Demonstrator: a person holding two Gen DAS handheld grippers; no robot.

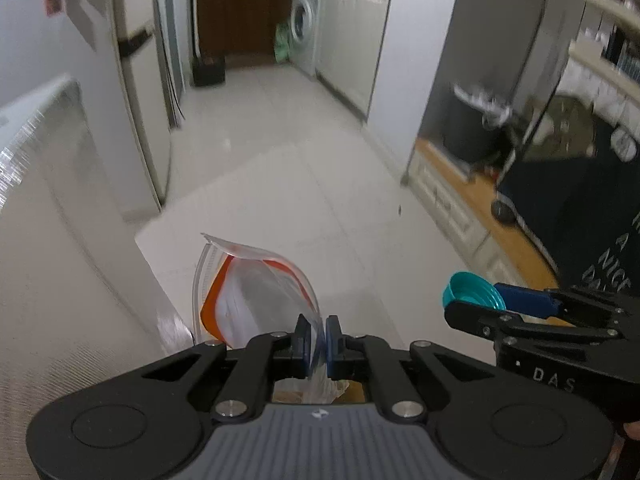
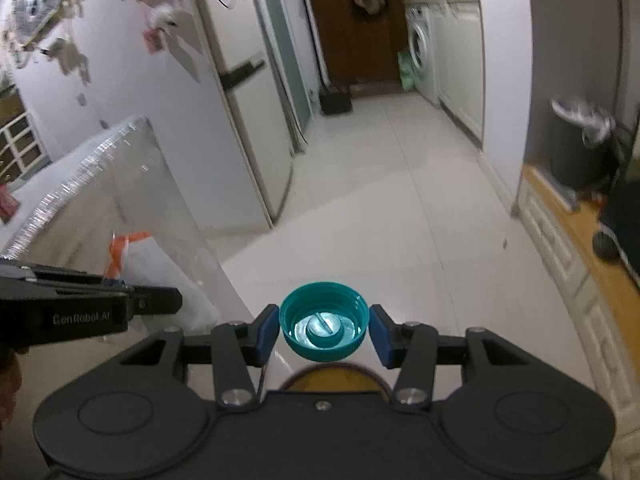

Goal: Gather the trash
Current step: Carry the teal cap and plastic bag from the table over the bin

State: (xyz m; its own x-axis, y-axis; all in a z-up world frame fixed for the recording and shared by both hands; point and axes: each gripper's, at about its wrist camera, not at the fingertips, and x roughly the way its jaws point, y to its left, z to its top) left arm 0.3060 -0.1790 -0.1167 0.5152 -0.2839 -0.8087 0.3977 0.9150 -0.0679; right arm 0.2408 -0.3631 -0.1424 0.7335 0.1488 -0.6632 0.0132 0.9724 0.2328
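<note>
Left wrist view shows the left hand-held gripper [image 1: 316, 336] clenched on the lower edge of a clear plastic bag [image 1: 256, 292] with orange trim, which stands up above the blue pads over the pale tiled floor [image 1: 300, 168], beside a white surface [image 1: 60, 260]. Right wrist view shows the right hand-held gripper [image 2: 323, 330] grasping a teal bottle cap [image 2: 323, 322] by its sides, hollow side facing the camera. A washing machine [image 2: 420, 48] stands far down the room.

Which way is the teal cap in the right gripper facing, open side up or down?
Open side up, toward the camera: the teal cap shows its hollow interior and inner ring, held between the right gripper's blue pads.
</note>
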